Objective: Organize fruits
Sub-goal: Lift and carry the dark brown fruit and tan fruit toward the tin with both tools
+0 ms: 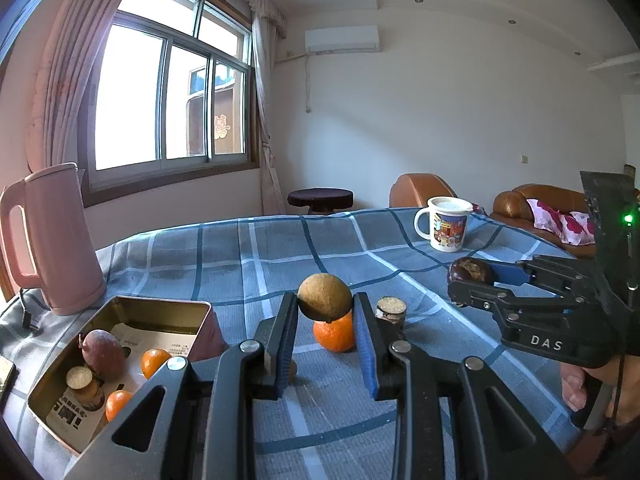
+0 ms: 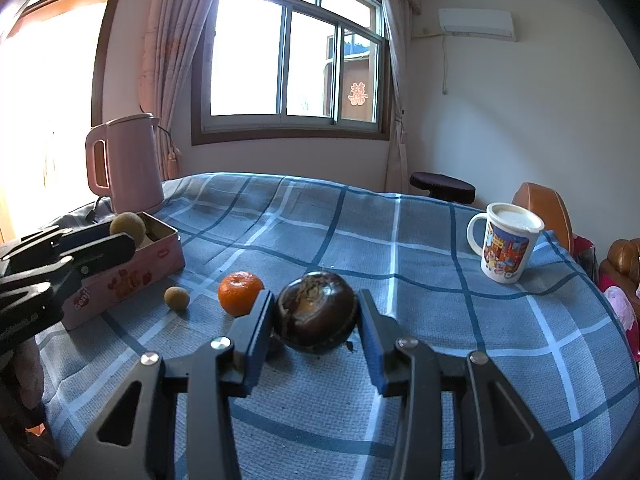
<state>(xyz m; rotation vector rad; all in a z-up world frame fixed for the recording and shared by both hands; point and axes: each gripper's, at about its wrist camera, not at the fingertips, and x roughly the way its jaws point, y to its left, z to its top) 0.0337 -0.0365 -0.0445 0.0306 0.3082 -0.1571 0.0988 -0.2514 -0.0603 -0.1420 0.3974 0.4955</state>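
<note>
A: Quick rundown, L to R, pls.

B: Far left you've got the pink kettle (image 1: 52, 236) on the checked cloth (image 1: 248, 256). Just in front of it sits the open tin (image 1: 132, 308): inside are a reddish-purple fruit (image 1: 103, 354), two small oranges (image 1: 154, 362) and a short cut piece w/ a pale top (image 1: 82, 382).

A: And my left gripper?

B: Your left gripper (image 1: 325, 334) is clenched on a tan round fruit (image 1: 324, 295), pads pressing both sides, held up off the cloth. From the right wrist cam that fruit sits just above the tin's near wall.

A: What's under it?

B: An orange (image 1: 335, 334) on the cloth, seen btwn the fingers, w/ a second cut piece (image 1: 391, 311) just right of it. Right cam also shows a small tan fruit (image 2: 176, 298) on the cloth btwn tin and orange.

A: Right side?

B: Your right gripper (image 2: 316, 320) is grasping a dark brown-purple round fruit (image 2: 316, 314), pads tight on both flanks, clear of the cloth. Further right, near the table's far edge, stands the cartoon mug (image 1: 444, 224) w/ its lid on.
</note>
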